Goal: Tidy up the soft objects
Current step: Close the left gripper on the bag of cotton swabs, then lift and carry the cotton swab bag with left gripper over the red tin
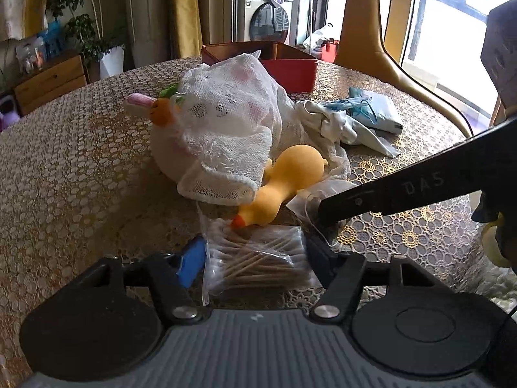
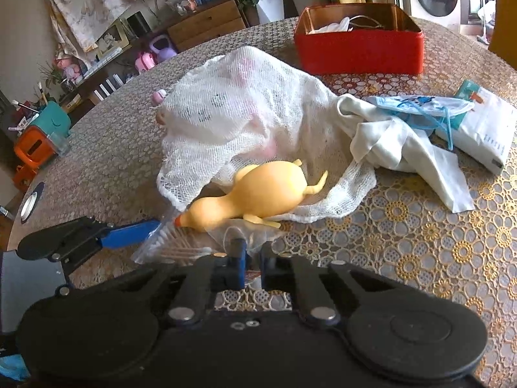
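A clear bag of cotton swabs [image 1: 255,260] lies between the wide-open fingers of my left gripper [image 1: 255,252]; it also shows in the right wrist view [image 2: 171,249]. A yellow rubber chicken [image 1: 284,187] [image 2: 252,197] lies just beyond, partly under a white mesh cloth [image 1: 226,135] [image 2: 245,113] that covers a plush rabbit [image 1: 145,105]. My right gripper [image 2: 252,258] [image 1: 326,223] is shut on the edge of a small clear plastic bag [image 2: 248,234] next to the chicken.
A red tin box [image 2: 358,48] [image 1: 290,68] with items inside stands at the back. A white garment [image 2: 404,152], a blue face mask [image 2: 420,106] and a tissue pack [image 2: 478,129] lie at the right on the lace tablecloth [image 2: 420,242].
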Available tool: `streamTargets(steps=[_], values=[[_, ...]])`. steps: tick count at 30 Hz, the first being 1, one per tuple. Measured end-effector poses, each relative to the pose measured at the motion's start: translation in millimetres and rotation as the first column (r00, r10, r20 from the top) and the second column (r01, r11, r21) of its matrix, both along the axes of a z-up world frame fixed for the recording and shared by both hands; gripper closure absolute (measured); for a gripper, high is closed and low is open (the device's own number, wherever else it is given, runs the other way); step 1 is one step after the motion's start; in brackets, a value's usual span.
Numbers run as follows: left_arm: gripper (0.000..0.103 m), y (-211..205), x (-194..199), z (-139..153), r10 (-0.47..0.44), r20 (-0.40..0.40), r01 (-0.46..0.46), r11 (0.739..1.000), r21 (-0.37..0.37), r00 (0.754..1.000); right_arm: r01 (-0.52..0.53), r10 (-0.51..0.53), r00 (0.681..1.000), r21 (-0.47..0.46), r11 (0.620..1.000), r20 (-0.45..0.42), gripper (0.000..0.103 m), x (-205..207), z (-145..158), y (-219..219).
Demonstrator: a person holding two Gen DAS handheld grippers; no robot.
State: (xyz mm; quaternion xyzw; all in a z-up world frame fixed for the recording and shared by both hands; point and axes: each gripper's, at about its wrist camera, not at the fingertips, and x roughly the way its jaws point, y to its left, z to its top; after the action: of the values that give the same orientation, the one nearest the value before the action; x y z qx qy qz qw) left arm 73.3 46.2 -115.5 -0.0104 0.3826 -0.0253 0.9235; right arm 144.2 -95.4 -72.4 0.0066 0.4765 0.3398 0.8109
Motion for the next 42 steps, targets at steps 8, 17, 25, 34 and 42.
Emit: streamTargets(steps=[8,17,25,34,42], values=[[0.035,1.7,-11.4,16.0,0.007,-0.016,-0.008,0.998,-0.064,1.000,0.004,-0.004,1.000,0.031,1.000,0.023,0.096,-7.8,17.8,-19.1],[0.035,0.9,-25.7,52.6,0.009,0.009,-0.008,0.994,-0.113,1.000,0.021,-0.026,0.998,0.077,0.997,0.062,0.096,-12.4,46.4,-45.9],[0.035,-5.3,-11.1,102.6,-0.031,0.068,0.038,0.994,-0.105,0.997,0.030,-0.042,0.992,0.106,0.994,0.117,0.096,-3.7,78.4,-69.7],[0.035,-8.3,50.8,147.8,-0.052,0.112,0.063,0.993,-0.101,0.992,0.060,-0.080,0.977,0.105,0.993,0.197,0.096,30.7,114.2,-94.8],[0.035,-21.7,124.1,168.0,-0.084,0.110,0.093,0.992,-0.084,0.990,0.088,-0.109,0.962,0.095,0.992,0.250,0.096,84.3,131.0,-103.6]])
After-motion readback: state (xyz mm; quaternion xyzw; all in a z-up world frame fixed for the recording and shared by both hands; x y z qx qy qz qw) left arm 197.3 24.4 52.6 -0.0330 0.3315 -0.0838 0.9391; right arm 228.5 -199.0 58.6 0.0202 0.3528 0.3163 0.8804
